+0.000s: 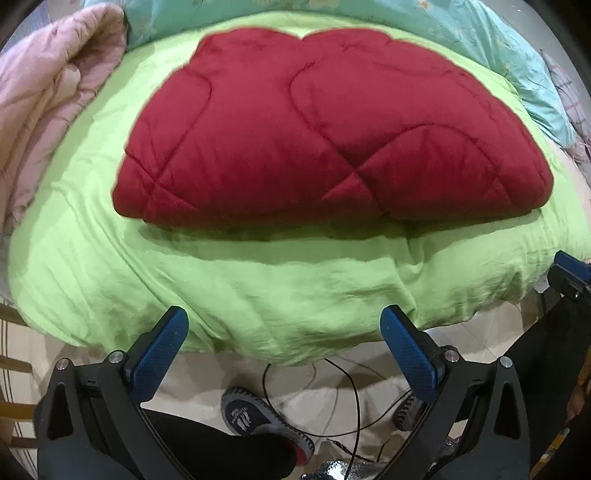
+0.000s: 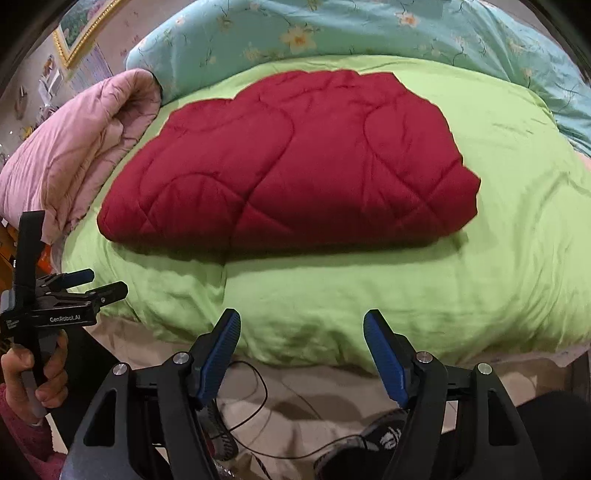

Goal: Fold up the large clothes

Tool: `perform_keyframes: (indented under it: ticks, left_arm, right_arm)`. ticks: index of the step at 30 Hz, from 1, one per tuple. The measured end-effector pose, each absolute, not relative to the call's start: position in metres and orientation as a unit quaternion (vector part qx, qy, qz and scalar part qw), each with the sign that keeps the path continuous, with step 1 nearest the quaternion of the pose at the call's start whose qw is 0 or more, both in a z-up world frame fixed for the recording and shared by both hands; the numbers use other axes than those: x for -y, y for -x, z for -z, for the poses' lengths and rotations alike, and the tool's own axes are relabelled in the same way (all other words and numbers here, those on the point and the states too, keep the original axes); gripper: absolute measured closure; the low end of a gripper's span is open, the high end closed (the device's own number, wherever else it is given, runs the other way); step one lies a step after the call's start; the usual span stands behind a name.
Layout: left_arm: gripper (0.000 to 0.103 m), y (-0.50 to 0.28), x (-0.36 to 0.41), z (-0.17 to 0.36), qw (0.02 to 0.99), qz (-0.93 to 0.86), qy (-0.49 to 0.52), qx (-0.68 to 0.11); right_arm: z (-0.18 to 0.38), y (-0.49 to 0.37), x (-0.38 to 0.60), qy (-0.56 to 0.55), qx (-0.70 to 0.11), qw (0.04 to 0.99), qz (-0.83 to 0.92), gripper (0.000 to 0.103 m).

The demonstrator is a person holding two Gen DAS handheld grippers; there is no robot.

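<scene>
A red quilted garment [image 1: 325,133] lies folded into a thick pad on the green bed cover [image 1: 258,288]; it also shows in the right wrist view [image 2: 295,166]. My left gripper [image 1: 284,321] is open and empty, held off the bed's near edge, well short of the garment. My right gripper [image 2: 301,325] is open and empty, also at the near edge of the green cover [image 2: 369,295]. The left gripper shows in the right wrist view at the left [image 2: 96,282], held in a hand. A bit of the right gripper shows at the right edge of the left wrist view.
A pink quilt [image 1: 48,103] is bunched at the bed's left side. A teal flowered quilt [image 2: 332,33] lies along the far side. Below the bed edge are the person's slippers [image 1: 258,417] and black cables [image 1: 351,391] on the floor.
</scene>
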State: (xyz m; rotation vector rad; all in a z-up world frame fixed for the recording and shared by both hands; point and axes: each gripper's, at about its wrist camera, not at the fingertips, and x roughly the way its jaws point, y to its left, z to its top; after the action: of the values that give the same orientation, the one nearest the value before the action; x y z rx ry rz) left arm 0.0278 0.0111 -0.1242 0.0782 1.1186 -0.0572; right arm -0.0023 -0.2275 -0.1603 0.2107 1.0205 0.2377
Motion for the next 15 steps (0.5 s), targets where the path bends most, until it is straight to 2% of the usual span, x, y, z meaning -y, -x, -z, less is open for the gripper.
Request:
perform_keyframes:
  ticks: [2, 5, 8, 11, 15]
  left_arm:
    - [0.0, -0.021, -0.006, 0.103, 0.861, 0.028, -0.048, -0.505]
    - [0.0, -0.011, -0.002, 0.069, 0.883, 0.02, -0.066, -0.464]
    - [0.0, -0.003, -0.002, 0.038, 0.9, 0.017, -0.079, -0.429]
    - [0.0, 0.002, -0.003, 0.015, 0.911, 0.016, -0.086, -0.403]
    - [0.0, -0.005, -0.006, 0.017, 0.908, 0.024, -0.084, -0.41]
  right_arm:
    - [0.148, 0.007, 0.23, -0.097, -0.479, 0.865, -0.112, 0.03]
    - [0.12, 0.014, 0.232, -0.087, -0.456, 0.879, -0.112, 0.009]
    - [0.089, 0.021, 0.231, -0.074, -0.427, 0.893, -0.122, 0.002]
    - [0.066, 0.025, 0.228, -0.064, -0.411, 0.899, -0.137, 0.0]
    - [0.058, 0.024, 0.223, -0.05, -0.406, 0.9, -0.15, 0.0]
